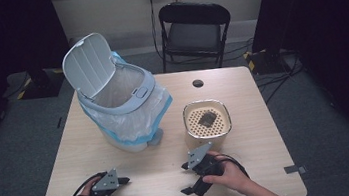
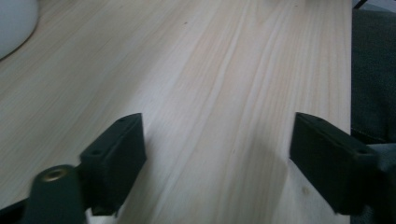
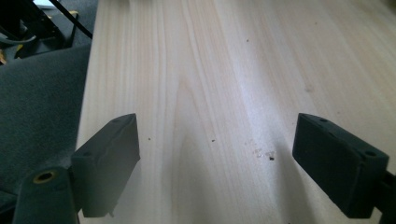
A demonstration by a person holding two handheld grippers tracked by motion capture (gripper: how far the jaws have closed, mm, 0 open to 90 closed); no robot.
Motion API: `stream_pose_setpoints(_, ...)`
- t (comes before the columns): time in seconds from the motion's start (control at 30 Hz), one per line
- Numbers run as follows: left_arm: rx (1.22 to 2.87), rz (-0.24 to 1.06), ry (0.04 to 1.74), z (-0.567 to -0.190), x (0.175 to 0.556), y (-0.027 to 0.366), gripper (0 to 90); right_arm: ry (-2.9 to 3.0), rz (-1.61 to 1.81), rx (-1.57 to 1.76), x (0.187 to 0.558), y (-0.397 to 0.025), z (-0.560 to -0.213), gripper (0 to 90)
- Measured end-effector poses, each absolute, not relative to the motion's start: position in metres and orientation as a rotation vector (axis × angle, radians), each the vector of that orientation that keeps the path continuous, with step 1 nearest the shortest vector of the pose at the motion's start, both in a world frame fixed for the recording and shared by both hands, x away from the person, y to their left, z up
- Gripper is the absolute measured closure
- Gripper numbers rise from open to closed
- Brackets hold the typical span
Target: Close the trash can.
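A white bin (image 1: 122, 104) with a plastic liner stands tilted at the table's left, its lid (image 1: 89, 64) flipped open. A cream square container (image 1: 207, 119) with a perforated top sits at centre right, a dark object (image 1: 208, 119) lying on it. My left gripper (image 1: 127, 191) rests open near the front left edge, jaws wide over bare wood (image 2: 217, 149). My right gripper (image 1: 187, 178) is open in front of the cream container, held by a hand, with nothing between its jaws (image 3: 217, 149).
The wooden table (image 1: 171, 169) has a round cable hole (image 1: 198, 83) at the back. A black folding chair (image 1: 194, 31) stands behind it. Grey carpet and cables surround the table. Small crumbs (image 3: 264, 153) lie on the wood.
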State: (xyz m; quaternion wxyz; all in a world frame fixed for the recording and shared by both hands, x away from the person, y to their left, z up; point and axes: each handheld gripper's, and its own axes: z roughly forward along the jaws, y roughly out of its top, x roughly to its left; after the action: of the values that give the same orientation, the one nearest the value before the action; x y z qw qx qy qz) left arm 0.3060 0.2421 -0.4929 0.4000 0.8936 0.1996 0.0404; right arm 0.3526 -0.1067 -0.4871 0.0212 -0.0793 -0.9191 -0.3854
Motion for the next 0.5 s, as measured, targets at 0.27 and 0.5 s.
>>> stream_pose_setpoints(0.27, 2.187, 0.082, 0.573, -0.468, 0.311, 0.259, 16.0, -2.888, -1.246, -0.22, 0.351, -0.106, -0.498, 14.1)
stream_pose_setpoints(0.5, 2.143, 0.103, 0.668, -0.433, 0.32, 0.277, 15.9, -2.916, -1.274, -0.198, 0.349, -0.108, -0.501, 13.7)
